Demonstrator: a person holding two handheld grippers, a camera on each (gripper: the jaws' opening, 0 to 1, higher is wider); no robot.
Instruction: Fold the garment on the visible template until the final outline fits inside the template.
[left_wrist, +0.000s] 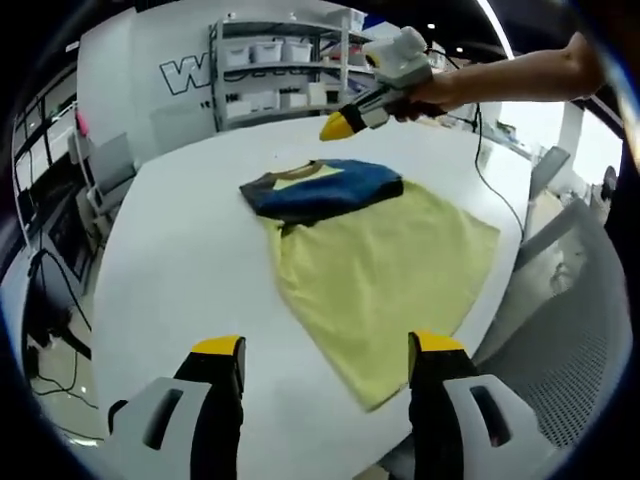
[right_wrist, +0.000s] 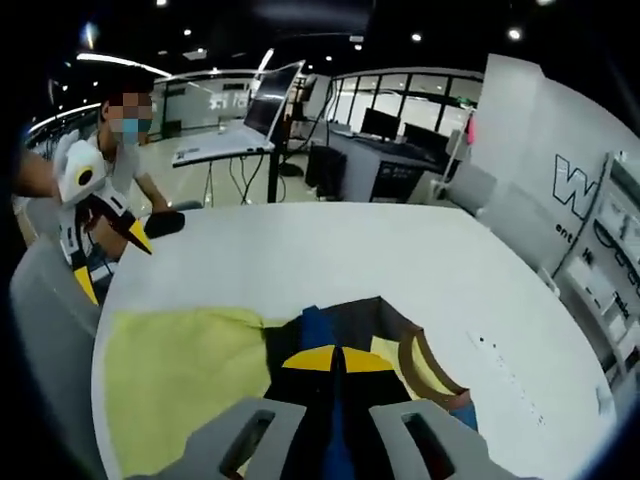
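Left gripper view: you look down at a white round table (left_wrist: 170, 250) with a yellow shirt (left_wrist: 380, 270) lying on it.
Shirt: it is mostly yellow, and its top part is folded over so the blue sleeve area (left_wrist: 325, 188) and the collar show. It lies flat, near the middle of the table, a bit toward the right in this view.
Your left gripper (left_wrist: 325, 362): its two yellow-tipped jaws stand wide apart above the table and hold nothing. They are near the bottom hem of the shirt but not touching it.
Your right gripper (left_wrist: 336, 125): you see it across the table, held by your hand (left_wrist: 425, 100), above the far edge just past the collar.
Right gripper view: your right gripper (right_wrist: 340, 358) has its yellow tips pressed together, right over the blue and brown part of the shirt (right_wrist: 180, 370). You cannot tell if cloth is pinched between them.
Left gripper, seen from here (right_wrist: 110, 255): it is at the far left, beside the table edge.
Writing: a big white "W" (left_wrist: 185, 72) is on the wall by the shelves (left_wrist: 275, 70). The rest cannot be read.
Other: a person sits past the table.
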